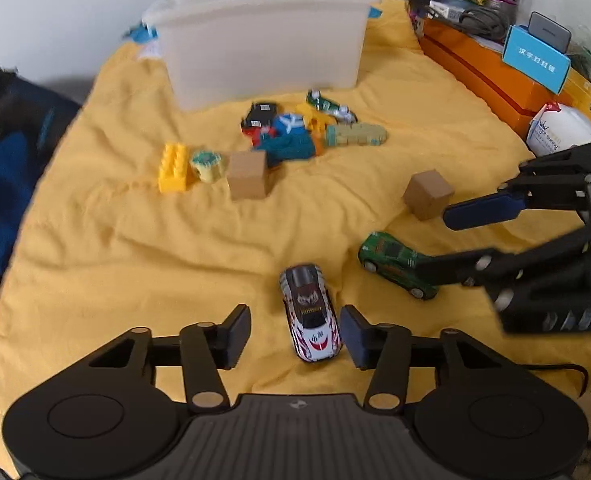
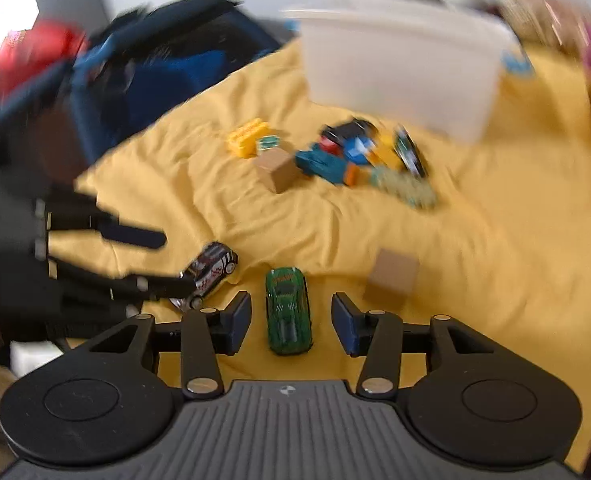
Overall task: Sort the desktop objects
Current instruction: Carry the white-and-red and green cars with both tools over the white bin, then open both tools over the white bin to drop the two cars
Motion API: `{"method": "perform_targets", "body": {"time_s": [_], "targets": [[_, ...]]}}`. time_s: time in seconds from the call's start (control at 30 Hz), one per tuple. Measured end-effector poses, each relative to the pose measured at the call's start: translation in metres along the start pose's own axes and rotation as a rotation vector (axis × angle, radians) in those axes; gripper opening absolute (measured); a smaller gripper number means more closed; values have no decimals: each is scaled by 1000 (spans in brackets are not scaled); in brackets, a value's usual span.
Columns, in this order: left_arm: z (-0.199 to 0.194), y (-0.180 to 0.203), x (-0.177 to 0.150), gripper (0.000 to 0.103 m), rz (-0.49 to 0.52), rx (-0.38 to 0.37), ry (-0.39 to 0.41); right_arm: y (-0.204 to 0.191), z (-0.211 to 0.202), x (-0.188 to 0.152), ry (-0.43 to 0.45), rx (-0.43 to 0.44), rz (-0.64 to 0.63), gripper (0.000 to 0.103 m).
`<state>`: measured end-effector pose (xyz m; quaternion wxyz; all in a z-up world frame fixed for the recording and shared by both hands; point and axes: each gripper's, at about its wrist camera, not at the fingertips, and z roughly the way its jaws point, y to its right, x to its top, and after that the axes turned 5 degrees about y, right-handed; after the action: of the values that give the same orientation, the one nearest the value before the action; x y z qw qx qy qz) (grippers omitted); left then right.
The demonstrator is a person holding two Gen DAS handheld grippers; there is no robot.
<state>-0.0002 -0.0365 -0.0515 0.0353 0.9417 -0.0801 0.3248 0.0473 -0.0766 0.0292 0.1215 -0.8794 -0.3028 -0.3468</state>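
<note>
White toy car (image 1: 311,314): on yellow cloth (image 1: 135,248), between the parted pads of the left hand-held gripper (image 1: 295,332), untouched. Green toy car (image 2: 288,310): likewise loose between the parted pads of the right hand-held gripper (image 2: 291,318). Cardboard cube (image 1: 427,194): just beyond. Second cube (image 1: 248,174), yellow brick (image 1: 172,168), mixed toy heap (image 1: 295,132): farther. Translucent bin (image 1: 263,44): rearmost.
</note>
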Motion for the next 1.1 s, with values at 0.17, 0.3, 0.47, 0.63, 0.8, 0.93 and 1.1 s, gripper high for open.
{"method": "perform_targets", "body": {"time_s": [0.17,0.3,0.47,0.63,0.8,0.93,1.1], "targets": [[15,1,-8,54,13,-43,-44,-7,21,-2,-60,-23,-25,47],[17,-1,-8,32,26,-17,-10,1,36,-8,-91,-13,30,35],[6,-14,2,32,1,-54,26,-1,32,-2,-94,-10,36,33],[-16,-17,34,32,61,-29,133,15,15,26,10,-38,82,33],[-36,-39,91,32,55,-25,250,49,1,67,115,-85,135,33],[-39,-57,151,32,71,-10,338,73,-5,108,203,-153,108,33],[-21,-70,228,32,86,36,367,99,-4,165,307,-212,63,33]]}}
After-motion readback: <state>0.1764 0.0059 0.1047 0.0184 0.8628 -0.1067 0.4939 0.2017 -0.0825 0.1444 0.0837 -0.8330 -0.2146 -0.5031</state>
